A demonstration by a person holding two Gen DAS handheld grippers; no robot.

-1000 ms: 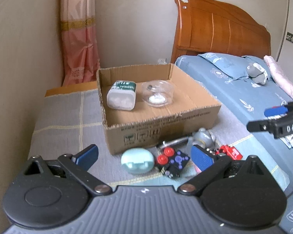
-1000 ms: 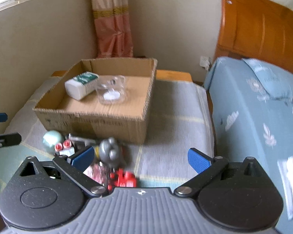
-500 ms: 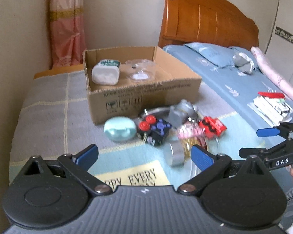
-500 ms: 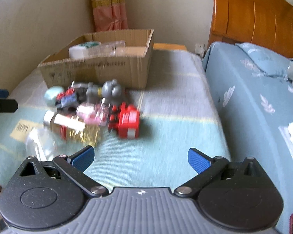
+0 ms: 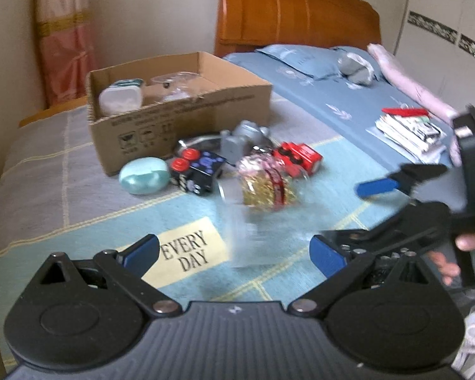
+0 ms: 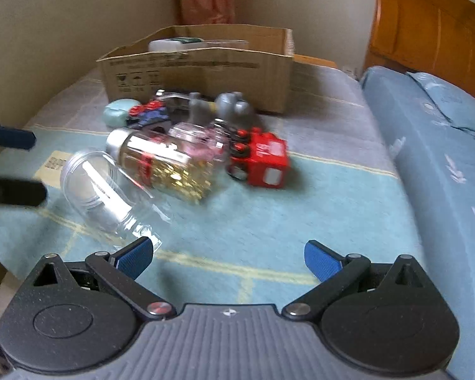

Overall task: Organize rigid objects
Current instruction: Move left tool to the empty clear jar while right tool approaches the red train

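Just ahead of my left gripper (image 5: pixel 232 251) and right gripper (image 6: pixel 226 258), both spread and empty, the clear jar (image 6: pixel 106 194) lies sideways touching the gold bottle (image 6: pixel 164 164), so a careless pinch could roll it away.

The cardboard box (image 5: pixel 186 117) was brown, the toy truck (image 6: pixel 262 158) red, the oval case (image 5: pixel 144 180) pale teal, and the blanket (image 6: pixel 269 221) light blue with yellow lines.
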